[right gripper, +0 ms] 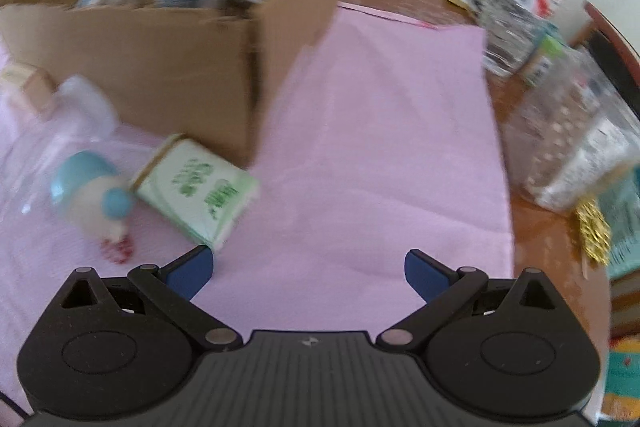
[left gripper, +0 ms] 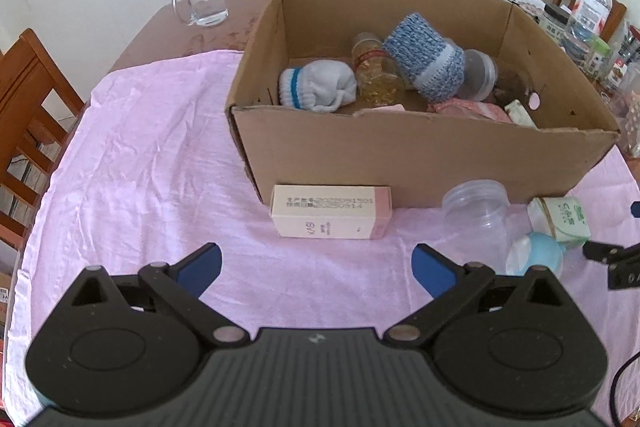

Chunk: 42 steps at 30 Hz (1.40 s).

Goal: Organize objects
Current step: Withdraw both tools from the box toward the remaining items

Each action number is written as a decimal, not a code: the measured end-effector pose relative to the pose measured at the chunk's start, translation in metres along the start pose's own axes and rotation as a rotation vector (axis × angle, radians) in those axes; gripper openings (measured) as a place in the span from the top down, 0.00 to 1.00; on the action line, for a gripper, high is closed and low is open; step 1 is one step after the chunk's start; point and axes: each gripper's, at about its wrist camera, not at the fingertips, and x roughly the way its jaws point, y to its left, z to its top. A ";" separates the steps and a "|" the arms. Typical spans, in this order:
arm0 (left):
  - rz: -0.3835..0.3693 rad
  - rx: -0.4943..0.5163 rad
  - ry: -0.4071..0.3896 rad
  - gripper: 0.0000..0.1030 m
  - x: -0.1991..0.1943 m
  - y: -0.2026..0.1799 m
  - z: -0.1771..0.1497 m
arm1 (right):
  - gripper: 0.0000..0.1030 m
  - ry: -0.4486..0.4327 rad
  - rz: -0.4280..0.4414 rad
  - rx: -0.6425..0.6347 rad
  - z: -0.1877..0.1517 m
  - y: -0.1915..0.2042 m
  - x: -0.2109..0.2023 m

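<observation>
Carton [left gripper: 331, 213], pink and white, lies on the worktop straight ahead of my left fingers [left gripper: 317, 265], against the cardboard box [left gripper: 420, 155], long axis crosswise to them. Both pairs spread wide, empty; my right fingers [right gripper: 309, 268] are further off.
</observation>
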 end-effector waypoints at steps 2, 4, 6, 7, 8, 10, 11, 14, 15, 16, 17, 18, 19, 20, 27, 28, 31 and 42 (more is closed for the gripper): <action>0.000 0.000 0.003 0.02 0.001 0.002 0.001 | 0.00 0.000 -0.007 0.025 0.001 -0.004 -0.001; -0.001 -0.003 0.004 0.02 0.002 0.004 0.001 | 0.00 -0.011 0.010 0.037 0.003 -0.006 -0.006; -0.002 -0.008 0.009 0.02 0.004 0.006 0.001 | 0.00 -0.023 0.033 0.043 0.005 -0.004 -0.012; -0.003 -0.008 0.009 0.02 0.004 0.007 0.001 | 0.00 -0.028 0.047 0.045 0.007 -0.003 -0.014; -0.004 -0.007 0.009 0.02 0.005 0.008 0.001 | 0.00 -0.035 0.061 0.048 0.010 -0.001 -0.015; -0.005 -0.005 0.009 0.02 0.005 0.010 0.001 | 0.00 -0.044 0.088 0.055 0.016 0.004 -0.016; -0.006 -0.004 0.008 0.02 0.006 0.011 0.001 | 0.00 -0.047 0.102 0.058 0.020 0.007 -0.015; -0.018 0.003 0.009 0.02 0.007 0.012 0.001 | 0.00 -0.046 0.125 0.070 0.029 0.019 -0.010; -0.020 0.005 0.011 0.02 0.008 0.012 0.001 | 0.00 -0.044 0.120 0.078 0.031 0.023 -0.009; -0.020 0.007 0.013 0.02 0.008 0.012 0.001 | 0.00 -0.044 0.114 0.087 0.032 0.026 -0.007; -0.020 0.009 0.015 0.02 0.009 0.012 0.001 | 0.00 -0.040 0.117 0.099 0.034 0.029 -0.004; -0.020 0.011 0.016 0.02 0.010 0.012 0.001 | 0.00 -0.032 0.121 0.114 0.036 0.030 0.000; -0.023 0.012 0.017 0.02 0.011 0.013 0.001 | 0.00 -0.023 0.119 0.132 0.038 0.030 0.004; -0.026 0.013 0.018 0.02 0.012 0.013 0.001 | 0.00 -0.015 0.113 0.148 0.039 0.031 0.007; -0.046 0.023 0.020 0.02 0.020 0.013 0.003 | 0.00 0.019 0.032 0.141 0.031 0.027 0.016; -0.049 0.023 0.020 0.02 0.022 0.013 0.003 | 0.00 0.026 0.023 0.144 0.027 0.024 0.017; -0.065 0.024 0.016 0.02 0.026 0.011 0.004 | 0.00 0.029 0.047 0.190 0.020 0.011 0.018; -0.066 0.043 -0.002 0.02 0.050 0.002 0.009 | 0.00 -0.006 0.039 0.194 0.011 0.004 0.016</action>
